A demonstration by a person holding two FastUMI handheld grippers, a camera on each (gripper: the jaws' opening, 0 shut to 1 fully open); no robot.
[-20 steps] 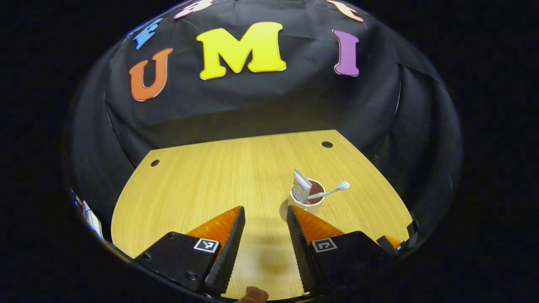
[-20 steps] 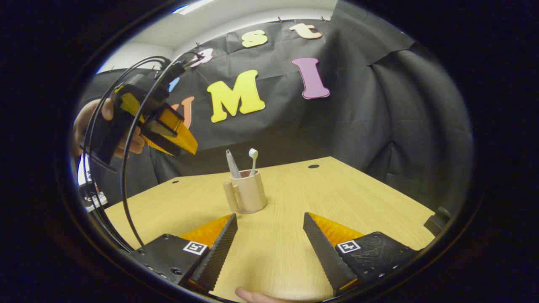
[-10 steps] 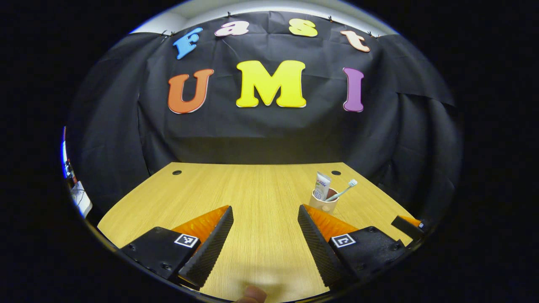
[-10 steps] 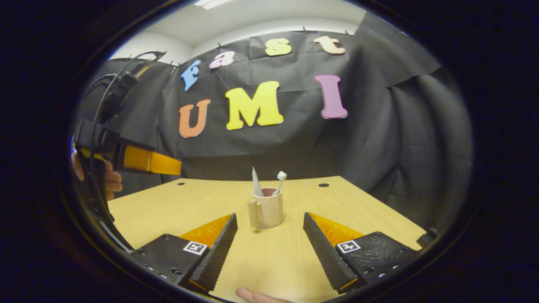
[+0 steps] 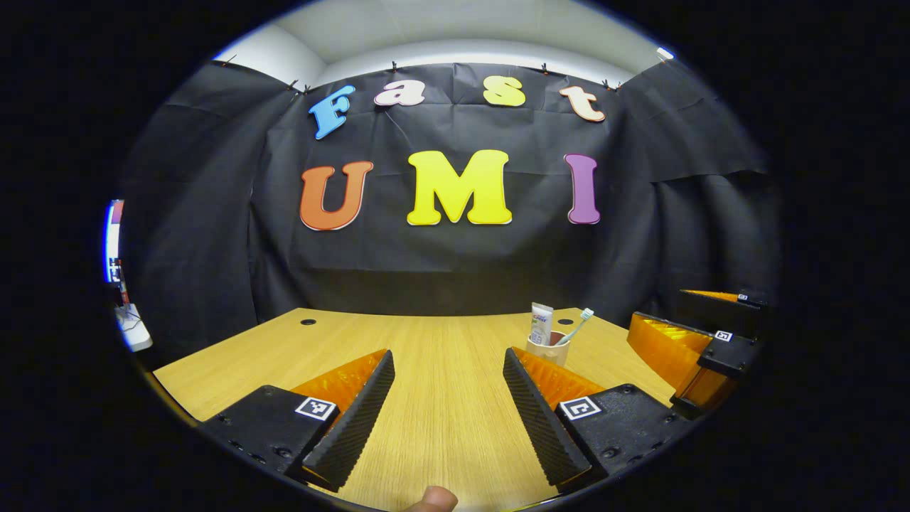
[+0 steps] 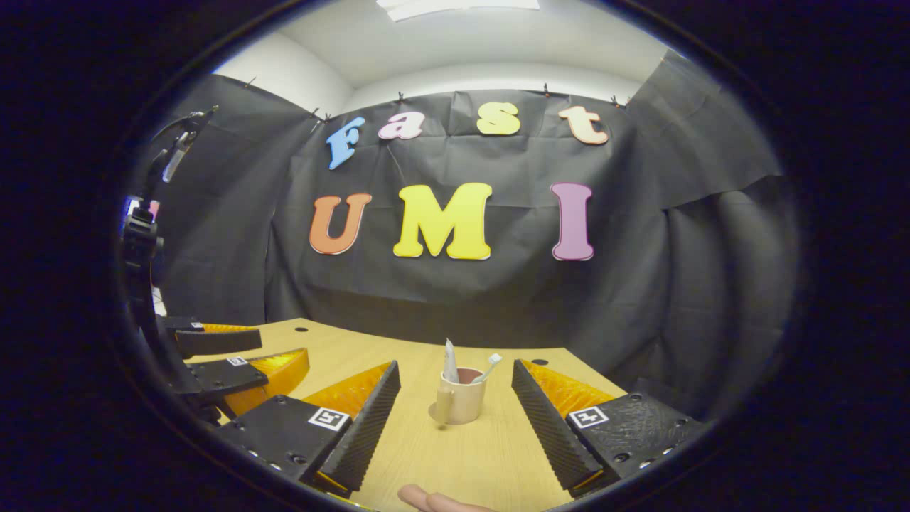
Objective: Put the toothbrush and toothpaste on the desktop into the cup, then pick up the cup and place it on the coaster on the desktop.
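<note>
Cup (image 5: 547, 350) base behind own jaws

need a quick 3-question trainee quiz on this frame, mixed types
1. True or false: the toothbrush and toothpaste stand inside the cup.
2. The right hand-held gripper is: A) open, B) shut on the cup, C) shut on the toothbrush.
3. Fill in: in the right gripper view the cup's handle faces ____.

Key: 1 true. 2 A, its fingers stand wide apart, with the cup farther off on the table. 3 left.
</note>
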